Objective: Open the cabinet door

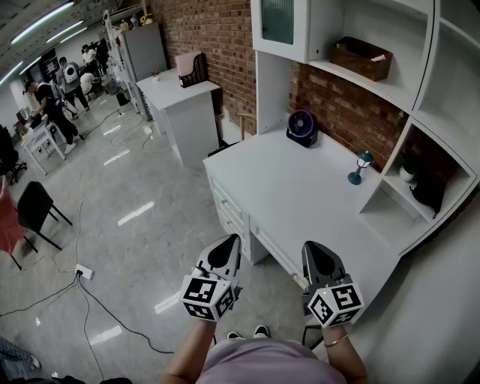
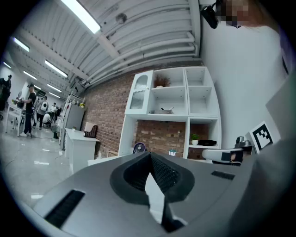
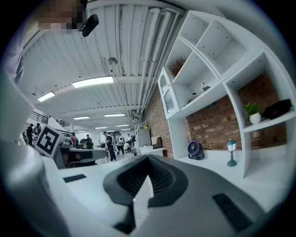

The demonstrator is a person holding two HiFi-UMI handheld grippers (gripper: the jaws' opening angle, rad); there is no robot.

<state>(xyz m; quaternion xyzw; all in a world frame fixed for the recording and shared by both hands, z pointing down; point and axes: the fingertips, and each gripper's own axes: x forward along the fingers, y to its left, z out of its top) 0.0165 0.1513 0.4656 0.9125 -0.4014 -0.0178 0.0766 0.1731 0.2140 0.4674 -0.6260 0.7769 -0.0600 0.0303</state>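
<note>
The cabinet door (image 1: 277,22) is a white frame with a ribbed glass pane, closed, at the top left of the white shelf unit above the desk. It also shows far ahead in the left gripper view (image 2: 138,95) and in the right gripper view (image 3: 169,99). My left gripper (image 1: 227,244) and right gripper (image 1: 315,251) hang side by side close to my body, in front of the desk's near edge and well short of the door. Both are shut with nothing between the jaws, as the left gripper (image 2: 150,155) and right gripper (image 3: 147,159) show in their own views.
A white desk (image 1: 300,187) with drawers (image 1: 229,214) stands before me, holding a purple fan (image 1: 302,126) and a small teal lamp (image 1: 361,165). A brown basket (image 1: 362,58) sits on an upper shelf. To the left are a black chair (image 1: 37,206), floor cables and a power strip (image 1: 84,271).
</note>
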